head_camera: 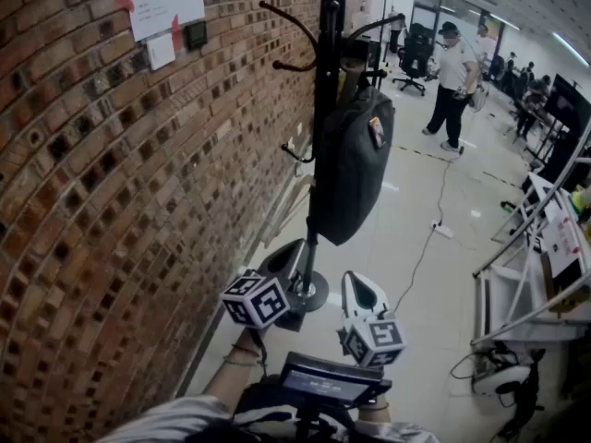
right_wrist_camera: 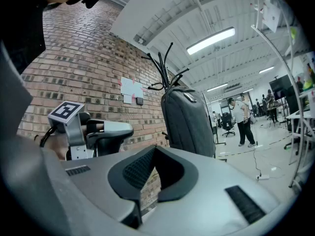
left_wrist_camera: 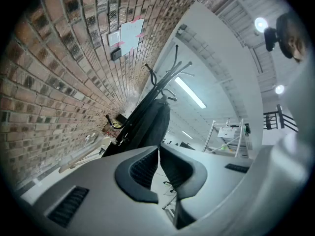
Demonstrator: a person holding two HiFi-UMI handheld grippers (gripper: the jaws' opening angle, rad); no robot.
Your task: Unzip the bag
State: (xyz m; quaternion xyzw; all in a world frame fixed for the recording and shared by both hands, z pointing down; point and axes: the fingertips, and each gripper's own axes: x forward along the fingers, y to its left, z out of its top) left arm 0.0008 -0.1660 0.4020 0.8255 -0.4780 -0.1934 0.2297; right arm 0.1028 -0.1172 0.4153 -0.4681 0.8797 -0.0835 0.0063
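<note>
Bag (head_camera: 351, 169), where's it got to?

Up on the black coat stand (head_camera: 325, 26). It's a dark grey bag, hanging off a hook at about twelve o'clock from whoever's holding the grippers, just beside the brick wall (head_camera: 102, 210).

And the grippers, are they on it?

No, both are well clear of it, held low at roughly six o'clock under the bag. The left gripper (head_camera: 288, 258) sits toward the stand's base with its jaws pressed together on nothing. The right gripper (head_camera: 360, 289) is just beside it at its three o'clock, jaws closed and empty as well.

Can you see the zip?

Can't make it out from here.

Anyone else about?

A person in a white top (head_camera: 452, 77), out around two o'clock across the pale floor (head_camera: 416, 275), well apart from the stand. Some papers (head_camera: 166, 3) are pinned to the wall at ten o'clock.
</note>
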